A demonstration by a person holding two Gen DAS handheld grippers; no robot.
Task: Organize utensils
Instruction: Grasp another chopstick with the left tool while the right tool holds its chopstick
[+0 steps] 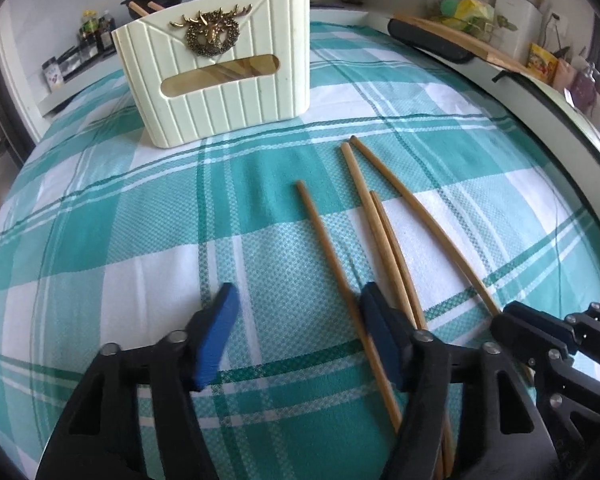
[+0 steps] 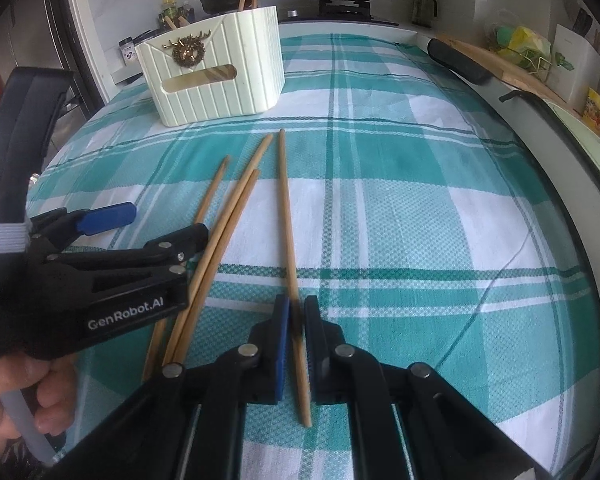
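- Desk (image 2: 420, 200) under a teal-and-white checked cloth fills both views; a kitchen counter with pans and bottles runs behind its far edge.
- Cream ribbed holder (image 1: 220, 72) stands upright at the far left of the cloth, a brass stag badge on its front; several chopstick ends already poke from its top, so the sorting looks partly done.
- Four loose chopsticks lie on the cloth well short of the holder, thin tips towards it, long axes running from the grippers to the far side; they fan slightly apart at the tips.
- Right hand-held gripper (image 2: 296, 320) is nearest the rightmost chopstick (image 2: 286, 216); its jaws stand together on the thick end of that stick, which runs straight ahead between the pads; the gripper points steeply down at the cloth.
- Left hand-held gripper (image 1: 296, 308) has its jaws partly apart, with no earlier view to compare; the leftmost chopstick (image 1: 324, 244) lies along the inner face of its right pad, not visibly pinched; the other pad sits clear over bare cloth.
- Middle pair of chopsticks (image 2: 224, 232) lies touching side by side, passing beneath the left gripper's outer finger, so only the leftmost stick is in reach of its jaws.
- Bare hand (image 2: 24, 392) at the lower left of the right view holds the left gripper's handle, tilted down likewise.
- Coming move, by my judgement, turns on closing onto the leftmost stick alone, then carrying both held sticks forward and left to the holder.
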